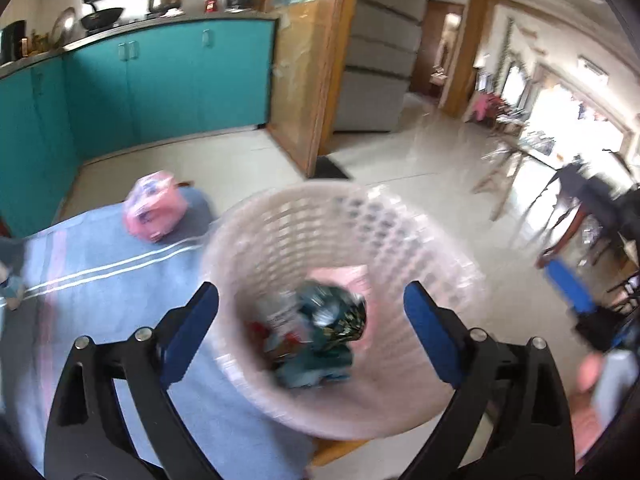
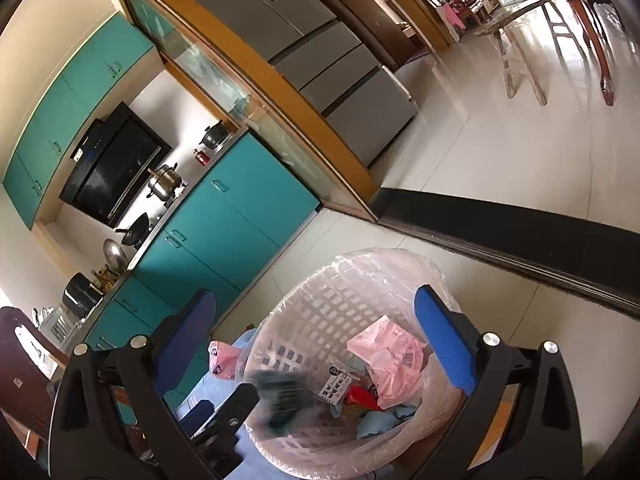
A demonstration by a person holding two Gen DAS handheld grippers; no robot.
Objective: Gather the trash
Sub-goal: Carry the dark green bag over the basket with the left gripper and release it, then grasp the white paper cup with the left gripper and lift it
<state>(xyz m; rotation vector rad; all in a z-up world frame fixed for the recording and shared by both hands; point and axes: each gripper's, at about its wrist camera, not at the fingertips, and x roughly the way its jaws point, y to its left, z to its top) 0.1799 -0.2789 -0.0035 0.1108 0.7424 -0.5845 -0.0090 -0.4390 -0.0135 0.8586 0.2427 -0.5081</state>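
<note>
While both tools hang over the basket, the scene lists near to far as follows.

Left gripper (image 1: 311, 334): fingers spread wide, nothing between the pads; the basket's mouth shows in the gap.
Right gripper (image 2: 316, 334): fingers spread wide, empty, above the basket's near rim.
Basket (image 1: 280, 216): white lattice plastic with a clear liner, standing at the edge of the counter.
Trash in basket: a dark green crumpled wrapper (image 1: 334, 312), blurred; a pink plastic bag (image 2: 390, 360); a white printed packet (image 2: 338, 380); a red scrap (image 2: 360, 396); pale blue pieces at the bottom.
Counter (image 1: 100, 304): covered by a blue cloth with white stripes.
Trash outside basket: a pink bag (image 1: 154, 212) lying on the cloth, just beside the basket's far left side.
Cabinets (image 1: 160, 80): teal doors beyond the pale tiled floor.
Stovetop: pots and a wok (image 1: 102, 16) above the cabinets.
Refrigerator (image 2: 320, 52): grey, past a wooden partition.
</note>
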